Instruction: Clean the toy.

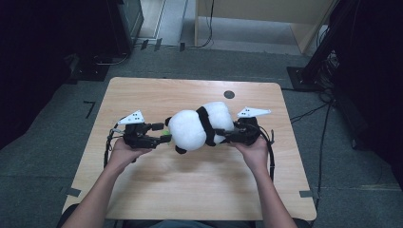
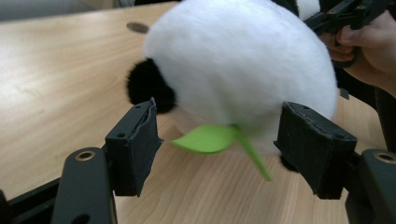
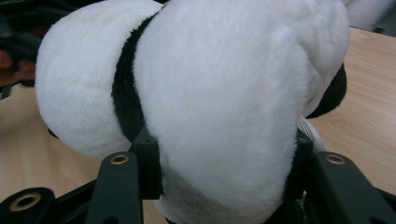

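Even, soft light from overhead on the table [image 1: 157, 95]; wood reads bright, no hard glare. Surroundings dim, both side edges of the high view nearly black. Faint shadow under the plush panda [image 1: 199, 126]. High view fairly sharp, slightly grainy. Left gripper view: white fur soft with slight blur, green leaf [image 2: 210, 138] a little smeared, near pads sharper. Right gripper view: fur close, bright, low in detail; table behind out of focus.

Panda toy [image 1: 199, 126]: soft plush, white and black pile, matt. Its leaf [image 2: 208, 138]: smooth green felt-like sheet. Tabletop [image 1: 190, 175]: pale wood grain, smooth, slight sheen. Jaws: matt black, rough-edged pads.
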Motion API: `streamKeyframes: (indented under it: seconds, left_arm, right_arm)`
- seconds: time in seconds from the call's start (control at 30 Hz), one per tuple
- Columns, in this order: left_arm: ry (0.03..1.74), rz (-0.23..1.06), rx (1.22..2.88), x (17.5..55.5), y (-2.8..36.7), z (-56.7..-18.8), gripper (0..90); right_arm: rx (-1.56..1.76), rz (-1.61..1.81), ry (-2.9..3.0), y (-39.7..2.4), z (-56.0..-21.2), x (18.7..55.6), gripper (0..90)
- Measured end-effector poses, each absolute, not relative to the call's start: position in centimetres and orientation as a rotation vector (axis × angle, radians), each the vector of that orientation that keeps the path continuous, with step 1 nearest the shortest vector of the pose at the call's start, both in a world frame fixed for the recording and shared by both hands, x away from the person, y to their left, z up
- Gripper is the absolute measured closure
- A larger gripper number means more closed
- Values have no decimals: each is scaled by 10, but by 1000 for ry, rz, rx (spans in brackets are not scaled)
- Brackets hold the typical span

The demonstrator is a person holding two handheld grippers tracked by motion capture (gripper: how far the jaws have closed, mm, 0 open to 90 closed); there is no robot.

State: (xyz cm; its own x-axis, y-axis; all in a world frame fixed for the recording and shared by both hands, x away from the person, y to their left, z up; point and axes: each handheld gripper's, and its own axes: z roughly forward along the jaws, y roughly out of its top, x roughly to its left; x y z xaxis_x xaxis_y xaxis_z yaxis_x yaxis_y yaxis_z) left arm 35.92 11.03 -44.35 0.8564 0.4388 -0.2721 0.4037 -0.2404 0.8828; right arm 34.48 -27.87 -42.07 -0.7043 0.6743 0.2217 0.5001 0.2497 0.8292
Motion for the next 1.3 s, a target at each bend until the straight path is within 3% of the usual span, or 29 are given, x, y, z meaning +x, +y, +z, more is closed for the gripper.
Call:
streamKeyframes:
  seconds: [0.23, 0.37, 0.5, 0.73, 0.8, 1.0, 1.13, 1.3]
  left_arm:
    - [432, -70, 1911, 355, 105, -442, 260]
    - [324, -161, 1904, 351, 97, -445, 115]
    - [302, -205, 1959, 350, 87, -451, 21]
    - [307, -205, 2103, 345, 67, -460, 0]
    - [294, -194, 2156, 343, 64, -464, 35]
    - [253, -122, 2234, 340, 60, -467, 273]
    - [285, -103, 2211, 340, 63, -461, 417]
    - [305, -110, 2223, 341, 64, -460, 497]
  right_arm:
    - [988, 1521, 2458, -280, -419, 342, 482]
    - [888, 1577, 2537, -276, -420, 342, 479]
    - [841, 1551, 2556, -273, -420, 341, 468]
    - [831, 1452, 2587, -264, -425, 341, 465]
    - [805, 1415, 2591, -261, -426, 340, 464]
    - [762, 1341, 2590, -257, -428, 339, 437]
    - [794, 1346, 2568, -261, -430, 343, 346]
    - [859, 1268, 2565, -262, -436, 347, 240]
